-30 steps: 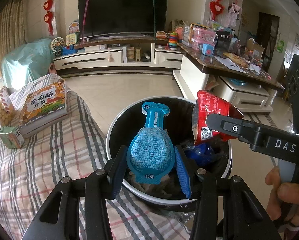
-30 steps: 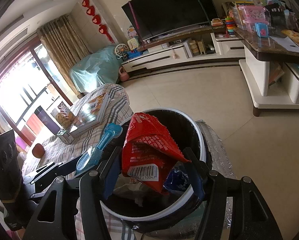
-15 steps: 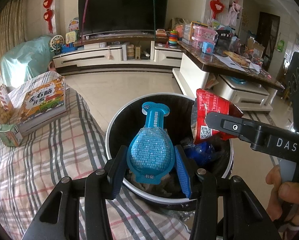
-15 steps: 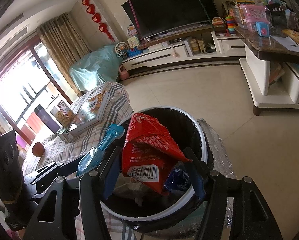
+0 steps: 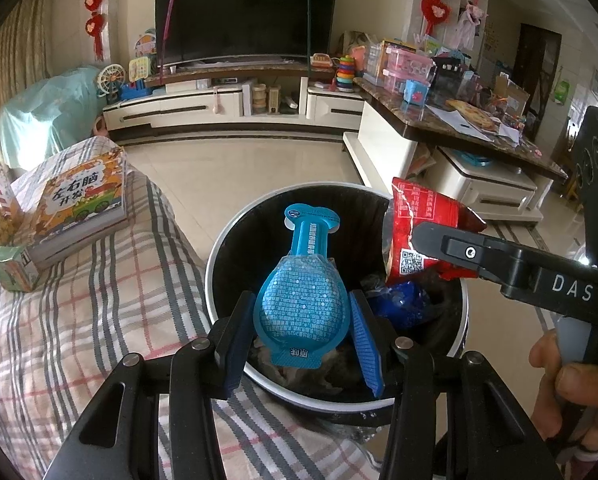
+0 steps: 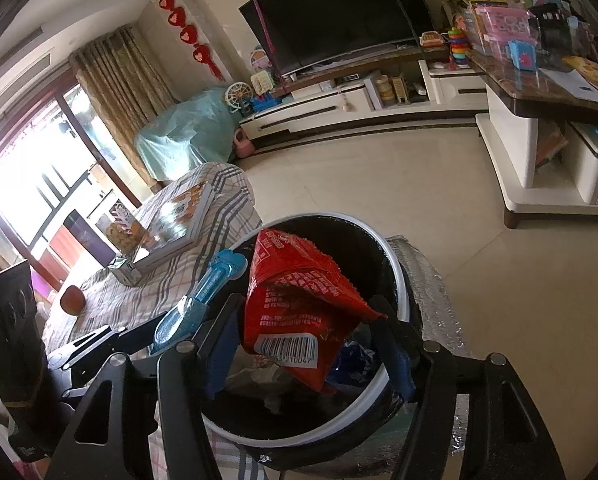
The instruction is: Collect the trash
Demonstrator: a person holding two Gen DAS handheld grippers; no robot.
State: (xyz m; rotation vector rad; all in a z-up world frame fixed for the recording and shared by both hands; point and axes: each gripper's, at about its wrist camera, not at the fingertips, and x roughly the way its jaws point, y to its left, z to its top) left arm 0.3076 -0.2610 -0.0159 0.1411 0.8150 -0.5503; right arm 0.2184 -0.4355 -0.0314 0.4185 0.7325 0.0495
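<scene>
**A:** Two pieces of trash hang over the bin (image 5: 215, 264) at once, both above its black-lined mouth. Your left gripper (image 5: 302, 332) clasps the blue blister pack (image 5: 303, 300) by its round lower end, pads (image 5: 239, 332) against either edge, neck pointing to the far side.

**B:** And the right gripper (image 6: 307, 340)?

**A:** It has the red snack wrapper (image 6: 295, 308), barcode end hanging toward you. The wrapper sits between the jaws, which stand fairly wide; its crumpled sides seem to touch both fingers (image 6: 391, 344), but I would call that a loose hold rather than a firm pinch.

**B:** Why keep both so high?

**A:** You hold them above the rim so that each falls straight inside rather than onto the plaid cloth (image 5: 79, 320) on the left. The bin stands tight against that covered table, and other rubbish already lies at its bottom.

**B:** Anything left to collect?

**A:** The small green carton (image 5: 11, 272) near the children's book (image 5: 79, 204) on the far left may be next, though I cannot tell whether it is rubbish.
</scene>
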